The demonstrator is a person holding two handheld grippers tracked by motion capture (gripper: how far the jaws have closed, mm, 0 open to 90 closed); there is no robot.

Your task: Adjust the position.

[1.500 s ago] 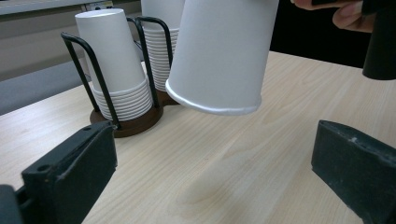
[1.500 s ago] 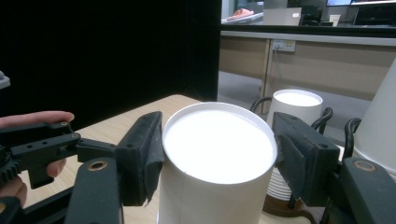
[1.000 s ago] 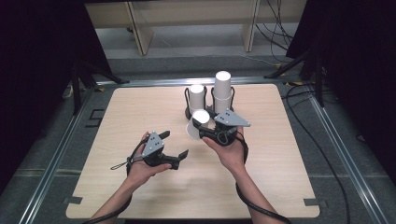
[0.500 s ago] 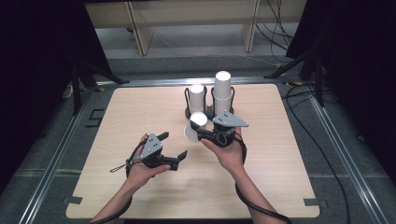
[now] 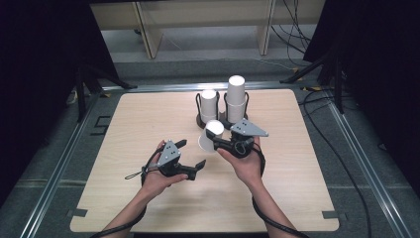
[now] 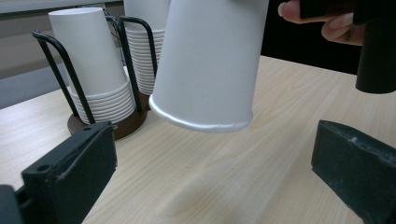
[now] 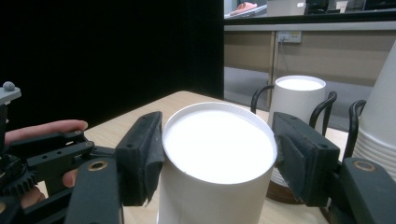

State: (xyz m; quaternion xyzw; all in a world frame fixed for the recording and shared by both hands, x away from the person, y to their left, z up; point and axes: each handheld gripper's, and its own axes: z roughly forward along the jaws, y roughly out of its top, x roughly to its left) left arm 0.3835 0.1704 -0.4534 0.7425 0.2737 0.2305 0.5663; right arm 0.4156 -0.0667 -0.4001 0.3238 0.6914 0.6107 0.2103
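Observation:
My right gripper [image 5: 214, 142] is shut on a white paper cup [image 5: 210, 134], held upside down and tilted just above the table. In the right gripper view both pads clamp the cup [image 7: 217, 158] near its closed base. My left gripper [image 5: 192, 153] stands open a short way left of the cup, with nothing between its jaws. Seen from the left gripper [image 6: 210, 182], the cup's rim [image 6: 201, 123] hangs above the wood ahead of the jaws. A black wire holder [image 5: 201, 120] behind holds a short cup stack [image 5: 208, 104] and a taller one [image 5: 236, 96].
The wooden table [image 5: 148, 114] has metal rails along its sides and a dark floor around it. Cables trail from both grippers over the near edge. A shelf unit [image 5: 148, 29] stands beyond the far edge.
The left gripper has edged slightly right, toward the held cup. The right gripper and its cup have stayed in place.

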